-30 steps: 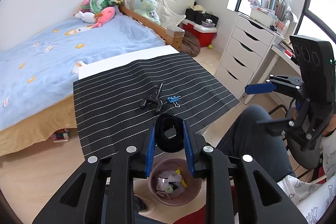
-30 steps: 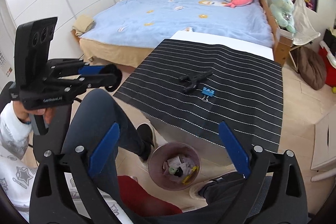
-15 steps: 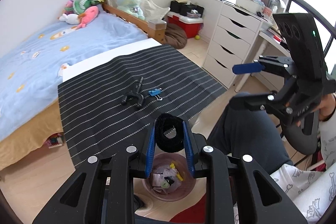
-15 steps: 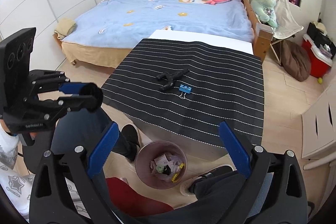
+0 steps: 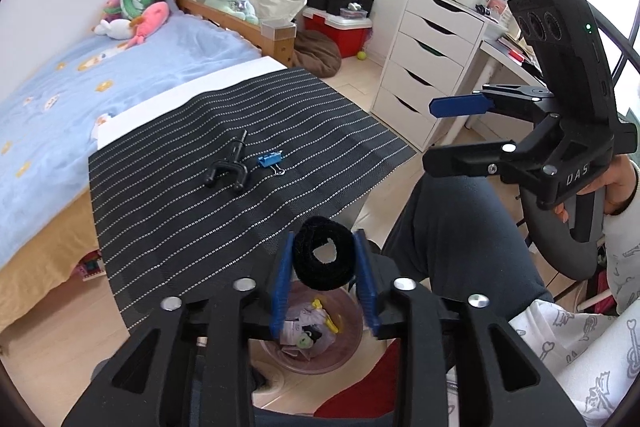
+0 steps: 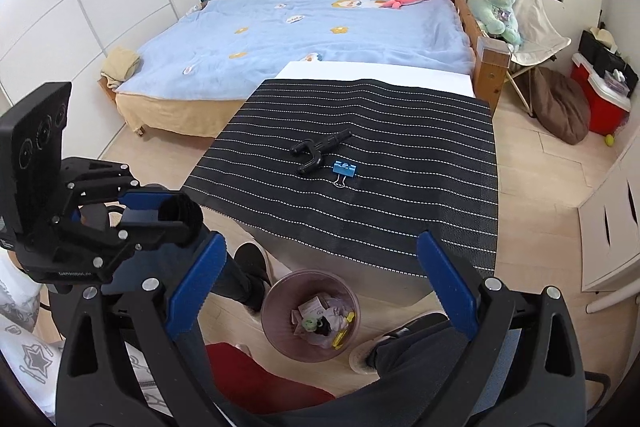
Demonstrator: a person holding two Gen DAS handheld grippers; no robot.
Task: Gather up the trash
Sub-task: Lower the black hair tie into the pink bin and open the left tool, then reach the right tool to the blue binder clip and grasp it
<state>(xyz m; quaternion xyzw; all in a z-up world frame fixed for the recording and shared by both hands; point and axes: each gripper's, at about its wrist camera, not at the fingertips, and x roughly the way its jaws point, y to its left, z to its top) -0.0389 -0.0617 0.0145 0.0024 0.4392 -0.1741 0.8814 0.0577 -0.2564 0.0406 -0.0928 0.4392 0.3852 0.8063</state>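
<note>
We've got the left gripper (image 5: 325,281) pinched in on a black fuzzy ring (image 5: 324,259), one blue pad pressed against each flank, with the ring's open centre facing our camera. Straight beneath it, seen through the gap between the fingers, sits the pink waste bin (image 5: 316,335) on the floor, already carrying scraps of paper and something yellow. That's the relation we care about: the ring looks to hang just about plumb over the bin's mouth, perhaps a touch toward the table side, so our guess is that parting the pads is all the drop asks for.

From the right wrist view we see the same pair from the side: the left gripper (image 6: 160,211) with the ring (image 6: 180,213) is up and off to the left, and the bin (image 6: 312,315) is low in the middle. From here the ring appears offset from the rim, though fisheye depth makes that hard to call.

Our right gripper (image 6: 320,283) is spread wide and carrying nothing, held above the bin.

Further out, on the striped black mat (image 6: 400,187), a black Y-shaped piece (image 6: 318,149) lies with its stem pointing away and right, and a blue binder clip (image 6: 344,171) just beside it. The empty right gripper seems the better placed for those.
</note>
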